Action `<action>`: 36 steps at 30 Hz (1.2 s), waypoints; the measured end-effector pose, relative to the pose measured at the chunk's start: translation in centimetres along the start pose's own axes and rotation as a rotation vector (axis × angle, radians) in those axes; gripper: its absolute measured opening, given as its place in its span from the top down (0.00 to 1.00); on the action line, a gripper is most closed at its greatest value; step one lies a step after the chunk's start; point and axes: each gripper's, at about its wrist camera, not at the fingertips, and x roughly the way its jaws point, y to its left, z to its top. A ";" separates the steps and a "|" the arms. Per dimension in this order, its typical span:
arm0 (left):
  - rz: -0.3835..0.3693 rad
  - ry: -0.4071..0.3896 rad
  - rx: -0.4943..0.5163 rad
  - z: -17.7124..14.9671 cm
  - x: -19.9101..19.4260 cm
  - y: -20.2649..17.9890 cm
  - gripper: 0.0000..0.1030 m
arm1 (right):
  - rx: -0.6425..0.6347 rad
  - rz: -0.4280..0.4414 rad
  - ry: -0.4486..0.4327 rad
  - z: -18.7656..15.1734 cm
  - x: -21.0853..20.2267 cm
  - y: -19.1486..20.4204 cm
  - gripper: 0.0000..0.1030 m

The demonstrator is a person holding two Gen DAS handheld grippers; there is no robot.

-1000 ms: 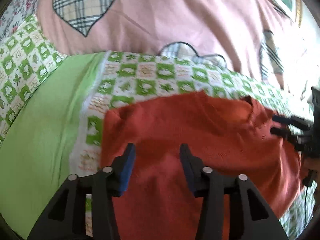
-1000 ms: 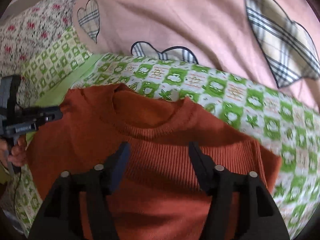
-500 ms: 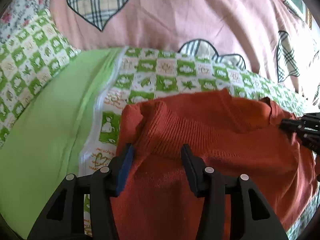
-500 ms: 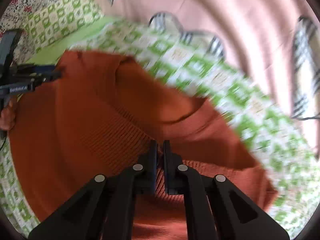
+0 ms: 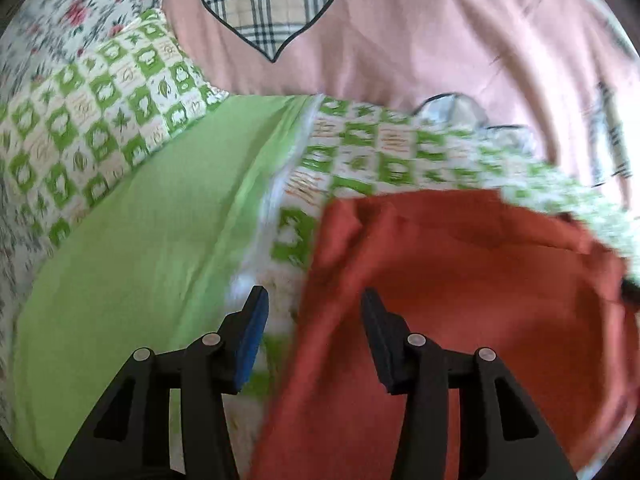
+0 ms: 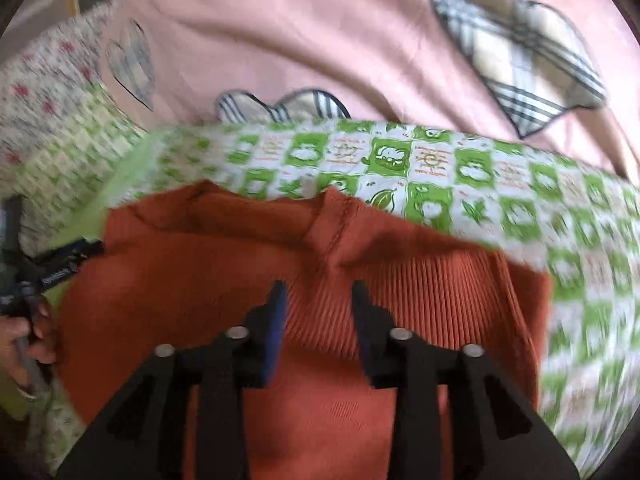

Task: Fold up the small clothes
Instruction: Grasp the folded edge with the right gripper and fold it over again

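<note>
The rust-orange ribbed sweater (image 6: 304,280) lies on the green-and-white checked quilt (image 6: 440,168), filling the lower middle of the right wrist view and the lower right of the left wrist view. The right claw (image 6: 318,300) has just been opening, its jaws apart over the ribbed knit below the collar, pinching nothing. The left claw (image 5: 312,312) stands open astride the sweater's left edge. A pink blanket (image 5: 400,40) with plaid hearts spans the top.
</note>
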 end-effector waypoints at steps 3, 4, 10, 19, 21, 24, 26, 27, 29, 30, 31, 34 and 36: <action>-0.162 0.009 0.022 -2.2 -2.4 -1.1 0.53 | -0.004 0.063 0.068 -3.8 -1.2 0.5 0.50; -0.181 0.023 0.042 -2.9 -2.6 -1.6 0.52 | 0.009 0.016 0.122 -5.5 -1.2 -0.2 0.50; -0.031 0.112 0.117 -5.6 -0.6 -1.5 0.50 | 0.195 -0.135 0.113 -8.7 -4.8 -5.4 0.53; -0.114 0.123 -0.074 -8.4 -6.5 -0.1 0.51 | 0.230 -0.051 0.075 -10.7 -8.7 -1.8 0.42; -0.132 0.136 -0.111 -9.8 -7.6 0.1 0.50 | 0.228 -0.019 0.079 -11.3 -8.9 -0.6 0.42; -0.172 0.152 -0.170 -11.5 -8.5 0.7 0.50 | 0.222 0.019 0.081 -12.2 -9.1 1.3 0.42; -0.197 0.160 -0.224 -12.7 -8.6 1.5 0.48 | 0.228 0.043 0.075 -12.7 -9.5 2.3 0.40; -0.206 0.163 -0.245 -13.0 -8.7 1.7 0.48 | 0.233 0.052 0.073 -12.8 -9.5 2.6 0.39; -0.225 0.179 -0.311 -13.8 -8.2 2.6 0.47 | 0.244 0.068 0.063 -13.1 -9.7 3.3 0.39; -0.241 0.189 -0.359 -14.3 -7.6 3.1 0.47 | 0.246 0.073 0.060 -13.0 -9.7 3.6 0.38; -0.249 0.190 -0.382 -14.5 -7.4 3.4 0.47 | 0.247 0.082 0.057 -13.1 -9.7 3.9 0.38; -0.261 0.154 -0.441 -14.6 -6.9 4.0 0.46 | 0.247 0.101 0.055 -13.2 -9.7 4.5 0.38; -0.262 0.132 -0.461 -14.0 -6.2 3.9 0.43 | 0.244 0.110 0.057 -13.0 -9.4 4.7 0.38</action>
